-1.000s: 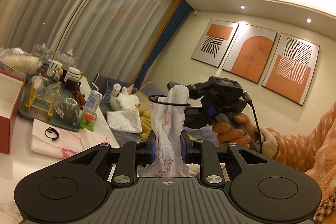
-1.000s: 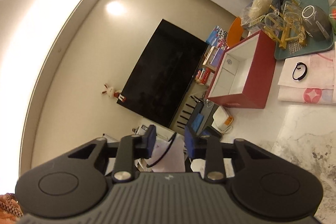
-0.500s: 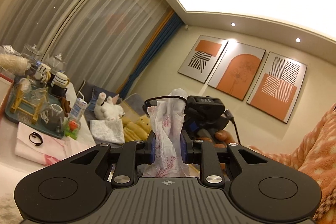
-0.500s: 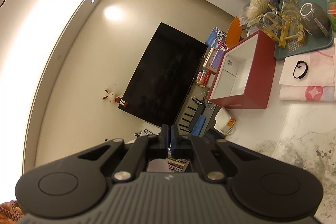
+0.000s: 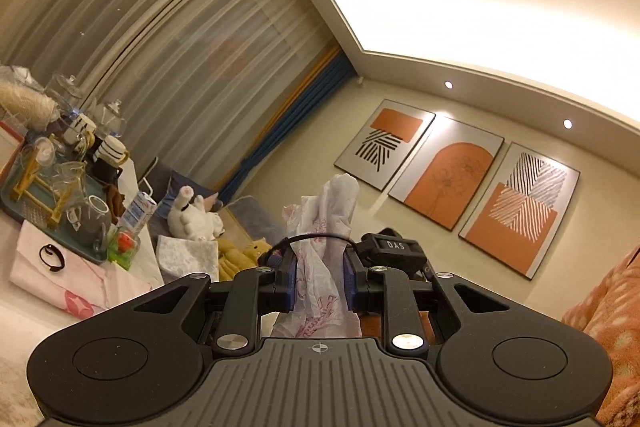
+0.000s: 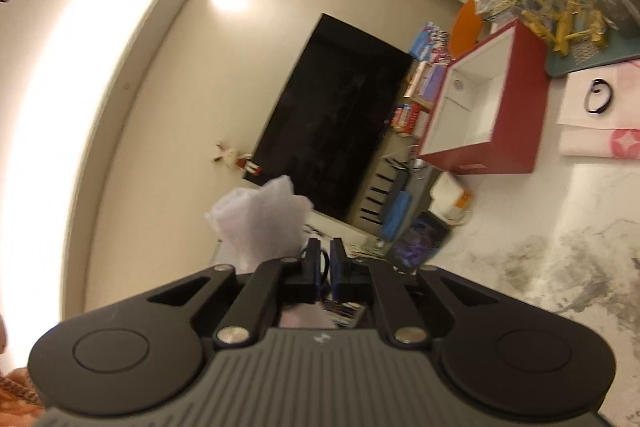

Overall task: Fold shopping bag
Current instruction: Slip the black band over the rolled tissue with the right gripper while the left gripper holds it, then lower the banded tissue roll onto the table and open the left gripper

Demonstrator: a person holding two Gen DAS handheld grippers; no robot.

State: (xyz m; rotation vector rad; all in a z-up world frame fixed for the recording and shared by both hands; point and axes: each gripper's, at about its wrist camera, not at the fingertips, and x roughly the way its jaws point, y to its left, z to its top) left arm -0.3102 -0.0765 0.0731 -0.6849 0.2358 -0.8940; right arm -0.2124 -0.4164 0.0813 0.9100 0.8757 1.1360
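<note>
Bag (image 5: 320, 263) bunched upright, white, pink-printed, crumpled

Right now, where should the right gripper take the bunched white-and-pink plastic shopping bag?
The free white tip of the bunched white-and-pink plastic shopping bag, above the thin black elastic loop and the left gripper clamping its middle. It stands as a narrow upright column, so come in from the far side, fingers straddling its width.
</note>
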